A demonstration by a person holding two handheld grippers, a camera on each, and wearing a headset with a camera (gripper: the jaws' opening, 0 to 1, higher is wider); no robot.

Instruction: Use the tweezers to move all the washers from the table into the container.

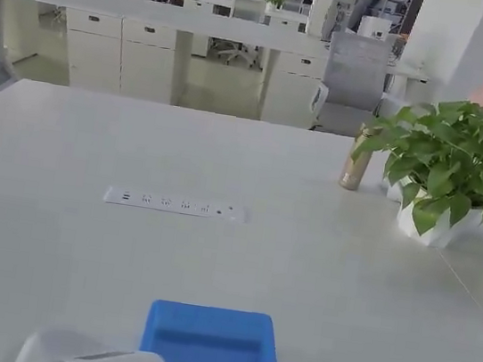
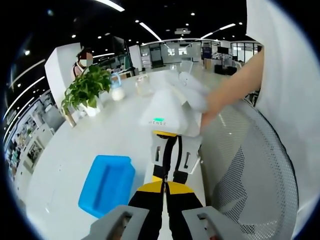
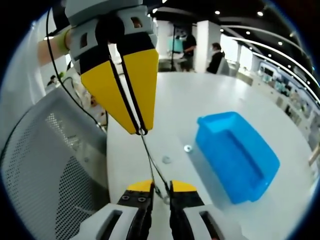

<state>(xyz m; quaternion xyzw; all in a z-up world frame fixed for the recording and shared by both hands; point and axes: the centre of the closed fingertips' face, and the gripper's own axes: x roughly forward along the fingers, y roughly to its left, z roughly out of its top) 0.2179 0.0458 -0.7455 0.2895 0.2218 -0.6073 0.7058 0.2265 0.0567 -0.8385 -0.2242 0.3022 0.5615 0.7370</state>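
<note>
Jaws of my left gripper [image 3: 141,131] and right gripper [image 3: 160,192] both pinch thin metal tweezers [image 3: 150,160], with two small metal washers [image 3: 187,148] lying outside the empty blue plastic container [image 3: 235,150].

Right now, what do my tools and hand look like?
The left tool has broad yellow wedge jaws edged in black, a grey body and a thin black cable. The right tool has yellow-tipped black jaws and a white housing with a green light and small lettering. The hand wears what looks like a white glove.
</note>
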